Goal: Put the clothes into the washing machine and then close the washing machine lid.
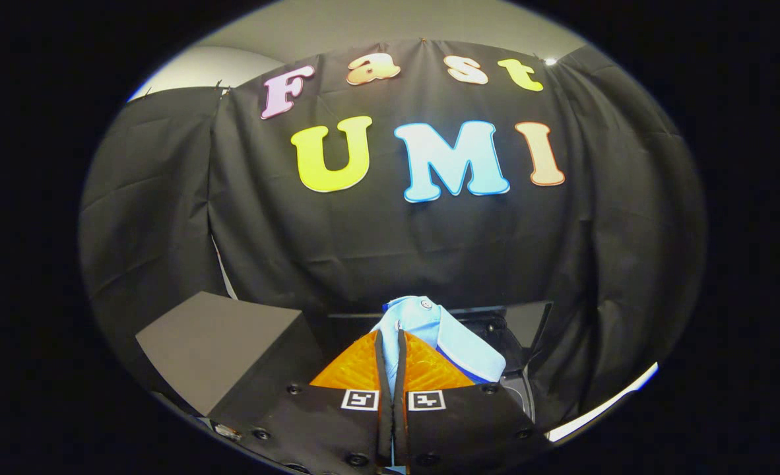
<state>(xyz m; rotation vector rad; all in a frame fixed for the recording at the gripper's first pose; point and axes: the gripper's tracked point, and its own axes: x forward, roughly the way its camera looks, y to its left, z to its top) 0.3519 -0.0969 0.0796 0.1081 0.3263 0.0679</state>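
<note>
A light blue shirt (429, 330) with a collar and buttons is pinched between my two fingers and rises above their tips. My gripper (391, 349) is shut on the cloth, held up in the air. Beyond and to the right of the fingers lies the dark top of the washing machine (519, 330), its raised lid (528, 320) standing at the back; part of the opening's rim (525, 396) curves just right of the fingers. The shirt hides most of the opening.
A dark grey box (222, 343) stands to the left of the fingers, close beside the machine. The booth's black cloth wall (390, 244) hangs right behind both. A pale strip of floor or edge (601, 409) runs at the lower right.
</note>
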